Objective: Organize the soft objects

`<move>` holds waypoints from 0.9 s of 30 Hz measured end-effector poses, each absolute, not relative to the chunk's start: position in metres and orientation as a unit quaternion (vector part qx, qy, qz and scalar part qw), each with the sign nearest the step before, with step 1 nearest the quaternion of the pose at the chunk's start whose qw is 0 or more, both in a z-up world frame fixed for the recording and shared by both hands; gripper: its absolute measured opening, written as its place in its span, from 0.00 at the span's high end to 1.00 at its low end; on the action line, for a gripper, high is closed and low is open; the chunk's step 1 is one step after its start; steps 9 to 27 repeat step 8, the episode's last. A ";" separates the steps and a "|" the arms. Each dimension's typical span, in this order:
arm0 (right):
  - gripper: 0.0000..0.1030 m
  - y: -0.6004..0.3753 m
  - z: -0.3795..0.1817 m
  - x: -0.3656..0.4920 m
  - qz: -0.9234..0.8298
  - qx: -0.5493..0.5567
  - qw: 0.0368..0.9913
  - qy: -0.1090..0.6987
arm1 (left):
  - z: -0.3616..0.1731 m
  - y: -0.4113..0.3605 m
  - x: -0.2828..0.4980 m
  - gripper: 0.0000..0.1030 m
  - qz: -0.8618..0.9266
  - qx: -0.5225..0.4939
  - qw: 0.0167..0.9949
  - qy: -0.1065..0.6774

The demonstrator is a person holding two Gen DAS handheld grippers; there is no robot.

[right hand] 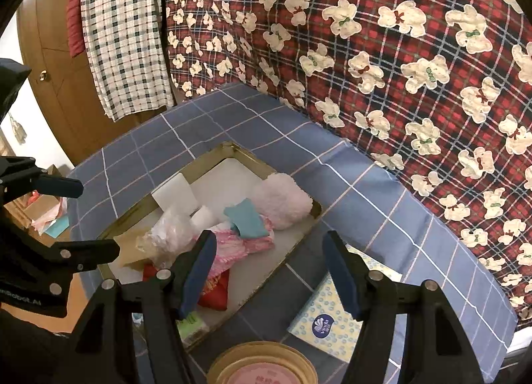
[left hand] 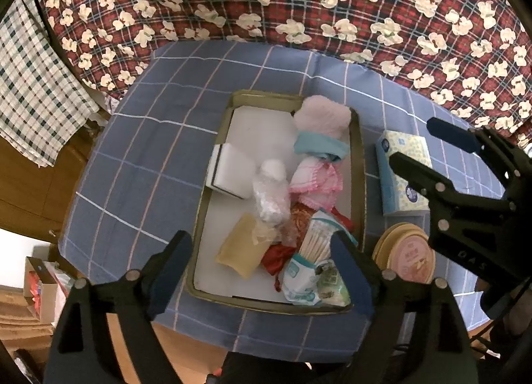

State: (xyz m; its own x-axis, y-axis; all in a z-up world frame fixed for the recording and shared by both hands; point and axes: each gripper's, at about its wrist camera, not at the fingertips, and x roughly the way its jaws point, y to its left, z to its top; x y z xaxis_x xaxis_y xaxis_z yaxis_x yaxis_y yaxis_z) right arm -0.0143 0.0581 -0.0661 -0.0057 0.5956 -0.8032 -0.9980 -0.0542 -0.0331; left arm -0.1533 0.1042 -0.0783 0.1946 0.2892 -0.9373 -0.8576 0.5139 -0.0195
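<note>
While spread and empty, both grippers' fingers (left hand: 349, 261) over tray (left hand: 360, 164), its near corner hidden.

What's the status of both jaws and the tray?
Left gripper open, empty, over tray. Right gripper open, empty. Soft items piled inside; tissue pack outside.

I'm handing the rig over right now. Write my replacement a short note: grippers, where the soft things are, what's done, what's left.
Left gripper: open, empty, above the near end of the tray.
Right gripper: open, empty, over the tray's right edge.
In the tray, piled unsorted: pink fluffy item, teal cloth, pink frilly cloth, white sponge, cotton swab pack.
Outside the tray, on its right: tissue pack, round tin.
Done: cannot tell.
Left: sorting the pile.
</note>
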 end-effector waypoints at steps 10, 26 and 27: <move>0.34 0.057 -0.069 -0.014 0.641 -0.336 0.621 0.300 | -0.078 0.102 -0.152 0.14 0.402 -0.281 0.718 0.494; 0.34 0.057 -0.069 -0.014 0.641 -0.336 0.621 0.300 | -0.078 0.102 -0.152 0.14 0.402 -0.281 0.718 0.494; 0.34 0.057 -0.069 -0.014 0.641 -0.336 0.621 0.300 | -0.078 0.102 -0.152 0.14 0.402 -0.281 0.718 0.494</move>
